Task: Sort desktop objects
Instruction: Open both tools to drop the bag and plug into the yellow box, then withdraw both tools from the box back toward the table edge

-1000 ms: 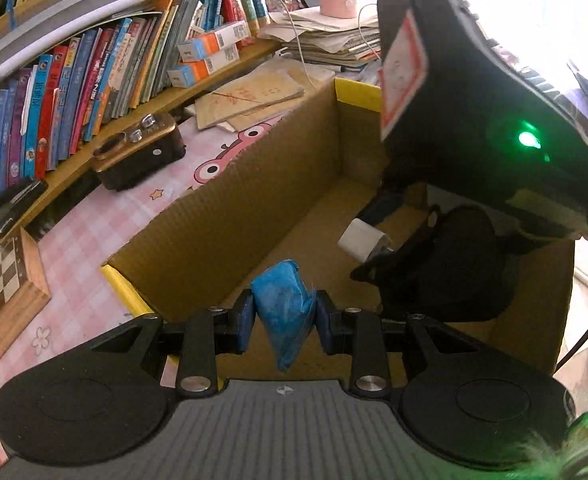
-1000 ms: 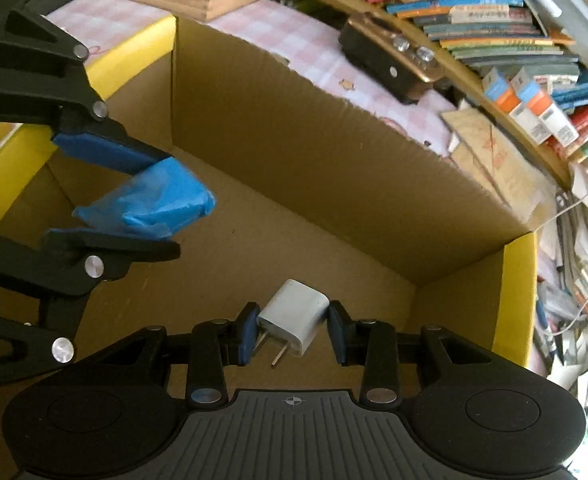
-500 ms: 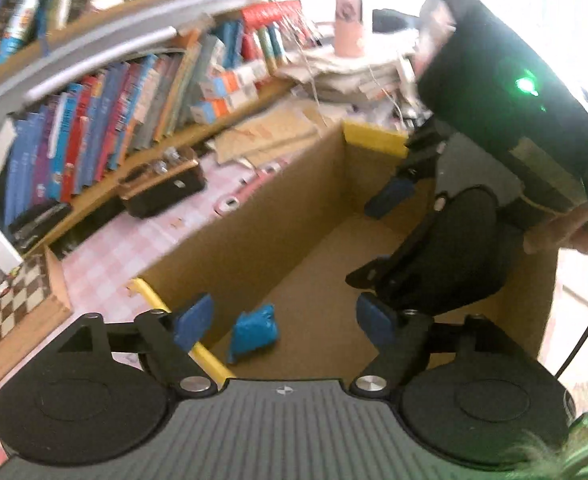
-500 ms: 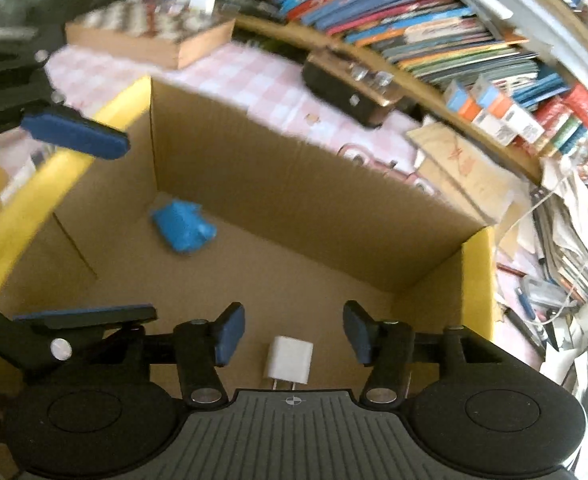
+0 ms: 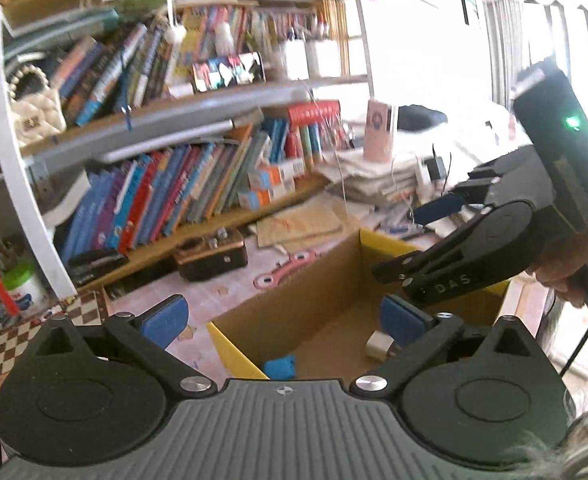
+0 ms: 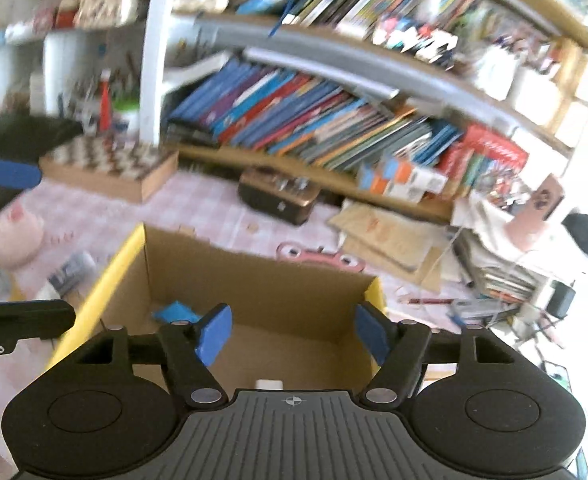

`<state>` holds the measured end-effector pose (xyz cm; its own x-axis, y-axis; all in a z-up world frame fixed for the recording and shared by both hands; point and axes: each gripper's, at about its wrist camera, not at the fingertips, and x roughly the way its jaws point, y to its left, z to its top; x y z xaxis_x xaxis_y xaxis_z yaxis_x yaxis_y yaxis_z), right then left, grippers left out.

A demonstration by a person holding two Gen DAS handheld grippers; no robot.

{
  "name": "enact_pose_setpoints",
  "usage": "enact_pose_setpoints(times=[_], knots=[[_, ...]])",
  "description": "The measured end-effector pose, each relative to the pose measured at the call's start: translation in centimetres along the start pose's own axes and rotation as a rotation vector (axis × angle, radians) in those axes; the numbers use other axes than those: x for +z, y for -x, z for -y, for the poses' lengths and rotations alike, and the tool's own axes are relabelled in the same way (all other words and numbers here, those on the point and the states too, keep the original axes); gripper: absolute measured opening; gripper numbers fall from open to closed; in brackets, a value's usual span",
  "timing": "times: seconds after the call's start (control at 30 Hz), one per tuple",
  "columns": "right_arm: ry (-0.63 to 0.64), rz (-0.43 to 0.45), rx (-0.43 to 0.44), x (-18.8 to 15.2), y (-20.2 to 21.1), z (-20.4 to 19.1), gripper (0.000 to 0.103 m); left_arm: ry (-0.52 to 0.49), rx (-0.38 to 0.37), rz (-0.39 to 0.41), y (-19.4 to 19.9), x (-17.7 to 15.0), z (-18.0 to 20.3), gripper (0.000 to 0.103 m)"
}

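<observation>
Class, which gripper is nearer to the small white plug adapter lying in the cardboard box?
Right. The right gripper hangs just above the white plug adapter; the left gripper is beside it, nearer the blue packet.

My two wrist views look down over my claws, close above, from opposite sides; both share the box [image 5: 333, 276] [image 6: 262, 280] and bookshelf [image 5: 166, 200] [image 6: 294, 132].

One cardboard box [image 5: 278, 316] holds two things: one blue packet [image 5: 280, 366] and one white charger [image 5: 377, 345].
</observation>
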<state>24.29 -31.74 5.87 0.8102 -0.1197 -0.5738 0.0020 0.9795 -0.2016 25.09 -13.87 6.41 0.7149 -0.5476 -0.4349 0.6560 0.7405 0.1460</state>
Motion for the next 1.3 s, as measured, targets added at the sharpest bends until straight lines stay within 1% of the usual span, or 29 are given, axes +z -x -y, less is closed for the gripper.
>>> enact_pose_setpoints(times=[0.17,0.2,0.3,0.4,0.53,0.77,0.9,1.13,1.2,1.3], knots=[[-0.076,0.074,-0.05,-1.2,4.0,0.3,0.079,0.069,0.022,0.056,2.7,-0.1,0.5,0.103],[-0.094,0.087,-0.06,-1.6,4.8,0.4,0.082,0.083,0.024,0.063,3.4,-0.3,0.5,0.103],[-0.133,0.12,-0.09,-2.8,7.1,0.3,0.083,0.125,0.032,0.081,5.0,-1.1,0.8,0.103],[-0.149,0.131,-0.116,-4.0,9.0,0.1,0.083,0.145,0.045,0.085,6.4,-2.0,1.3,0.103],[-0.167,0.129,-0.13,-5.7,10.9,-0.6,0.084,0.167,0.063,0.083,8.4,-3.5,1.9,0.103],[-0.214,0.111,-0.137,-8.6,13.1,-2.5,0.084,0.197,0.087,0.05,11.8,-6.8,3.1,0.103],[-0.236,0.107,-0.148,-11.0,14.2,-4.3,0.084,0.195,0.107,-0.003,13.3,-9.1,3.5,0.103],[-0.3,0.036,-0.126,-14.9,14.8,-8.0,0.084,0.268,0.169,-0.07,15.4,-13.1,3.5,0.103],[-0.322,0.021,-0.113,-15.7,15.1,-8.9,0.084,0.269,0.19,-0.083,16.0,-14.2,3.7,0.103],[-0.332,0.008,-0.1,-16.8,15.6,-10.3,0.084,0.243,0.213,-0.099,16.9,-15.6,4.1,0.103]])
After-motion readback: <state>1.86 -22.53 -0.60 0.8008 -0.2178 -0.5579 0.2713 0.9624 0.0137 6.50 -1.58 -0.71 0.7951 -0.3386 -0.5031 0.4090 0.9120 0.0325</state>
